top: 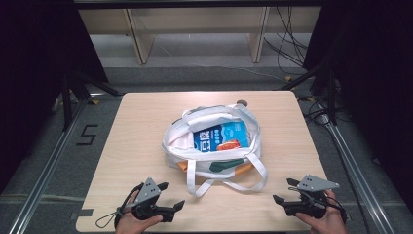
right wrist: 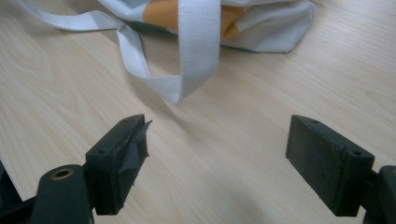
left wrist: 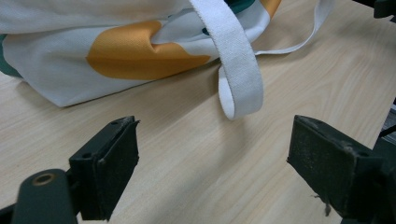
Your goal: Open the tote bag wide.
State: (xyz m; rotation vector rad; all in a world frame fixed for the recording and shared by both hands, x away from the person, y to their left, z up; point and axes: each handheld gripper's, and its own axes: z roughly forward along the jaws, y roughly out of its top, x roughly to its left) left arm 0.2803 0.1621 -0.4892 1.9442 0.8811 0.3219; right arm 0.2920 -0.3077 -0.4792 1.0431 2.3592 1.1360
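— What do we record for the bag?

— We find a white tote bag [top: 214, 141] with orange and green patches lying near the middle of the wooden table [top: 131, 146], its mouth open upward. A blue packet [top: 220, 136] rests inside it. Two white straps [top: 229, 183] loop out over the table toward the near edge.

— And the tools?

— We note the left gripper [top: 171, 196] at the near left of the table, jaws spread wide with nothing between them; in its own view a strap loop [left wrist: 240, 88] lies just ahead of the gap. The right gripper [top: 286, 191] sits at the near right, jaws likewise parted and empty, a folded strap end [right wrist: 180, 86] on the wood ahead of it. Neither tool touches the bag.
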